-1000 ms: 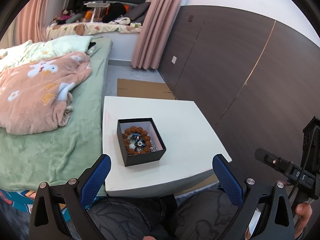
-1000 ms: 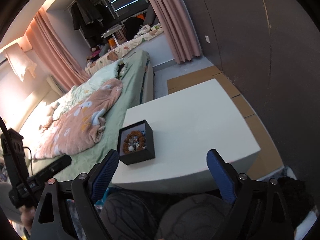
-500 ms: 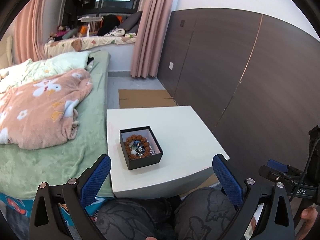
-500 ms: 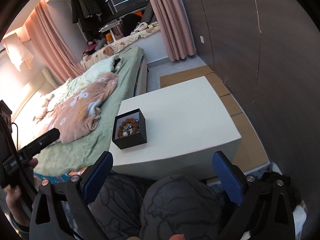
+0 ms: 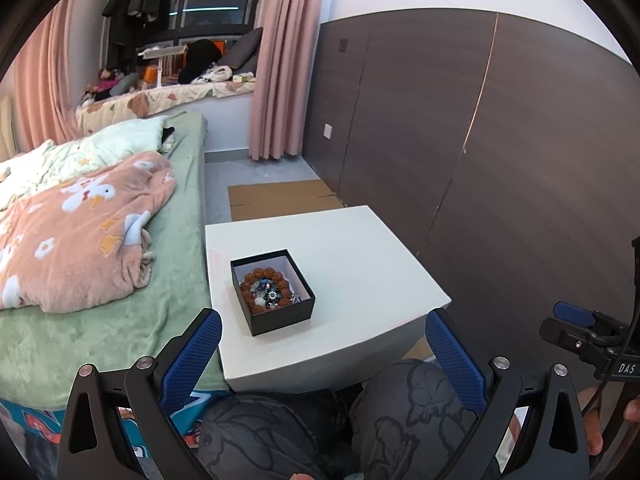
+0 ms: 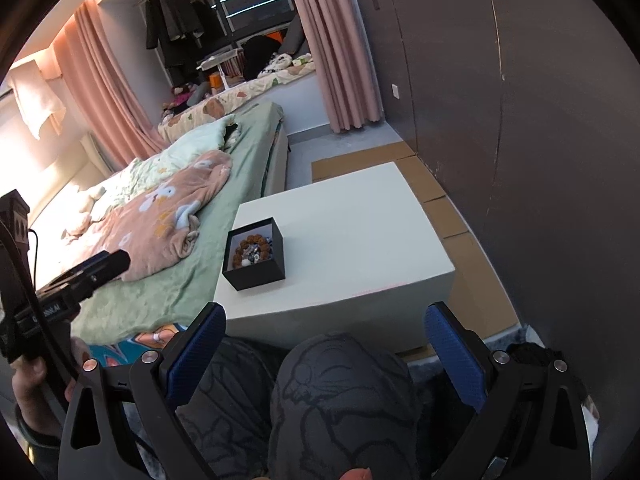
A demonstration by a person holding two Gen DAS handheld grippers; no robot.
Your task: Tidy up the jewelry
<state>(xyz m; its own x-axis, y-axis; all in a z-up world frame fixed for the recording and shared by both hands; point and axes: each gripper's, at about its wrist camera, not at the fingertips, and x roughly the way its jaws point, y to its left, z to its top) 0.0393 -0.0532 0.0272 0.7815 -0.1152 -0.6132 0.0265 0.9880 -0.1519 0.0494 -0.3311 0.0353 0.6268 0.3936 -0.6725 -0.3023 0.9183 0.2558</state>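
A black open box stands on the near left part of a white table. It holds a brown bead bracelet and several small dark and pale jewelry pieces. The box also shows in the right wrist view on the table. My left gripper is open and empty, held back from the table above the person's knees. My right gripper is also open and empty, off the table's near edge. Each gripper shows at the edge of the other's view.
A bed with a green sheet and a pink blanket lies against the table's left side. A dark wood wall runs along the right. Flat cardboard lies on the floor beyond the table. The person's knees are below the grippers.
Both grippers have pulled back and upward from the table, so the box looks smaller and farther. The jaws stayed open. The box has not moved.
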